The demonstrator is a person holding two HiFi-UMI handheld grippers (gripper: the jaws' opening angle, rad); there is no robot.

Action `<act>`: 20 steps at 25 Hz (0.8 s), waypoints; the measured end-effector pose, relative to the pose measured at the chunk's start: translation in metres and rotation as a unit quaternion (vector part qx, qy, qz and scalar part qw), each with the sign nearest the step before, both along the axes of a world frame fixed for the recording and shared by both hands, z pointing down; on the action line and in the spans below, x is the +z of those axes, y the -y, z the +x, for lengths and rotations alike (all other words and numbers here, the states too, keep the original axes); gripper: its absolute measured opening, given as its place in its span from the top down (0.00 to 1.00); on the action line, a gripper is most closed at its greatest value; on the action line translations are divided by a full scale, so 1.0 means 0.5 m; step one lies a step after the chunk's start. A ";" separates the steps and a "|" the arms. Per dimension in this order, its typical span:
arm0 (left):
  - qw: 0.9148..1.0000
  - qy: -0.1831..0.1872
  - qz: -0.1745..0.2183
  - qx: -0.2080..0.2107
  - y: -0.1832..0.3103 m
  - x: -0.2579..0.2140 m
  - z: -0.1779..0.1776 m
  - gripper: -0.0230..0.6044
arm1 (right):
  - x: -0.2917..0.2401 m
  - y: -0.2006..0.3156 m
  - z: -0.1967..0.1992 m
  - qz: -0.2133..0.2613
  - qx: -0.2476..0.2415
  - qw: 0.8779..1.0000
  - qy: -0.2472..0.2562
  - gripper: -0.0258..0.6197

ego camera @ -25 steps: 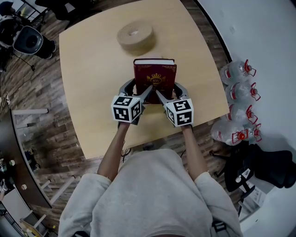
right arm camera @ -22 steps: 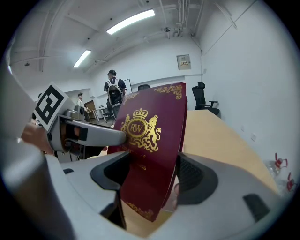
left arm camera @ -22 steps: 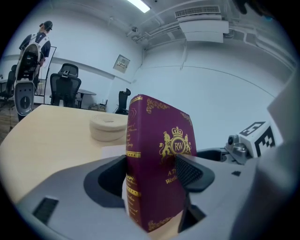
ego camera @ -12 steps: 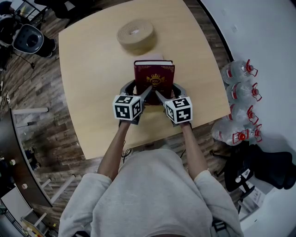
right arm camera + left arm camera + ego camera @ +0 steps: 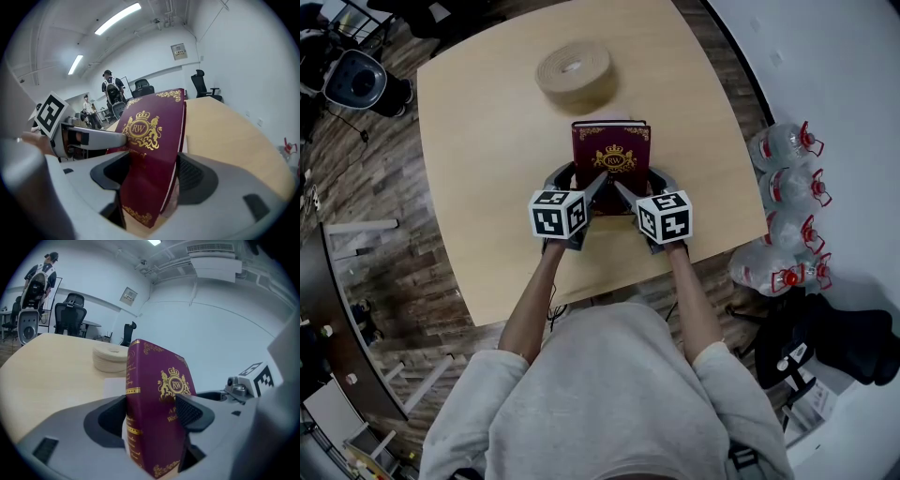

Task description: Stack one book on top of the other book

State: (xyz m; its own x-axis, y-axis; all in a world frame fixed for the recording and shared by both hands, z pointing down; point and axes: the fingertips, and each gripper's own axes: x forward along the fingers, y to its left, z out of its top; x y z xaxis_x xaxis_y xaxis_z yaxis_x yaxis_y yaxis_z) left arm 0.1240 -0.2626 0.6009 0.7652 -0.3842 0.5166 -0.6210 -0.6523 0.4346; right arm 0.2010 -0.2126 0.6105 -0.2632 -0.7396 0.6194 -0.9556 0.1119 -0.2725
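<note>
Now, both grippers are on the maroon book. The left gripper is clamped on the near corner at the spine side, and the right gripper is clamped on the near corner at the page side. The book hangs tilted over the middle of the counter, with its far end unsupported.

A pale flat slab lies on the counter just past the spine. That is probably the second book, though most of it is hidden.

Here is what could go wrong. The grip is on two corners only, so the heavy far end could sag or pivot between the pads. If one gripper lets go before the other, the book could swing round and land crooked. If the far edge touches down first at this slant, it may push the lower book across the smooth wood. The lower jaws sit under the cover and could get trapped between the two books, then drag the top one askew on the way out. Overshooting forward would bring the book near the tan roll.

As for lettering, the cover has a gold crest with a crown and the initials "RW". Beneath it is a title starting with "A" and then "Wor", and the rest is hidden by a pad. The gold print on the spine is too small to read. Each gripper's cube carries black-and-white square markers.
</note>
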 end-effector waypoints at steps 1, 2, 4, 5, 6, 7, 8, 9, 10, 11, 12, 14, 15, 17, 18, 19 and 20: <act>1.000 0.000 -0.002 -0.001 0.002 0.003 0.001 0.42 | 0.002 0.002 0.001 -0.002 0.000 1.000 0.003 0.48; 1.000 0.000 -0.005 -0.002 0.004 0.007 0.002 0.42 | 0.005 0.004 0.002 -0.004 0.000 1.000 0.006 0.48; 1.000 0.000 -0.010 -0.004 0.010 0.015 0.004 0.42 | 0.012 0.010 0.004 -0.008 0.000 1.000 0.012 0.48; 1.000 0.000 -0.013 -0.004 0.014 0.019 0.006 0.42 | 0.015 0.014 0.006 -0.011 0.001 1.000 0.015 0.48; 1.000 -0.001 -0.015 -0.005 0.017 0.022 0.008 0.42 | 0.018 0.017 0.008 -0.013 0.002 1.000 0.018 0.48; 1.000 -0.001 -0.018 -0.006 0.020 0.025 0.009 0.42 | 0.019 0.020 0.009 -0.015 0.003 1.000 0.021 0.48; 1.000 -0.002 -0.020 -0.007 0.022 0.028 0.011 0.42 | 0.021 0.023 0.010 -0.016 0.004 1.000 0.024 0.48; 1.000 -0.002 -0.023 -0.009 0.024 0.031 0.012 0.42 | 0.023 0.025 0.011 -0.018 0.004 0.999 0.027 0.48; 1.000 -0.001 -0.025 -0.010 0.026 0.035 0.012 0.42 | 0.026 0.027 0.012 -0.020 0.005 0.999 0.030 0.48; 1.000 -0.001 -0.028 -0.012 0.028 0.040 0.012 0.42 | 0.029 0.029 0.012 -0.022 0.005 0.999 0.032 0.48; 0.999 0.000 -0.030 -0.013 0.031 0.044 0.012 0.42 | 0.033 0.031 0.013 -0.024 0.005 0.999 0.034 0.48; 0.999 0.002 -0.033 -0.014 0.036 0.050 0.014 0.42 | 0.038 0.036 0.015 -0.027 0.006 0.999 0.036 0.48; 0.999 0.002 -0.034 -0.015 0.037 0.053 0.015 0.42 | 0.040 0.037 0.016 -0.029 0.005 0.999 0.037 0.48; 0.999 0.003 -0.037 -0.017 0.040 0.057 0.015 0.42 | 0.043 0.040 0.016 -0.032 0.005 0.999 0.039 0.49; 0.999 0.003 -0.038 -0.018 0.042 0.060 0.015 0.42 | 0.045 0.041 0.016 -0.034 0.005 0.999 0.040 0.49; 0.999 0.003 -0.040 -0.019 0.044 0.064 0.015 0.42 | 0.048 0.043 0.016 -0.036 0.005 0.999 0.041 0.49; 0.999 0.003 -0.043 -0.021 0.047 0.067 0.015 0.42 | 0.050 0.046 0.016 -0.038 0.006 0.998 0.042 0.49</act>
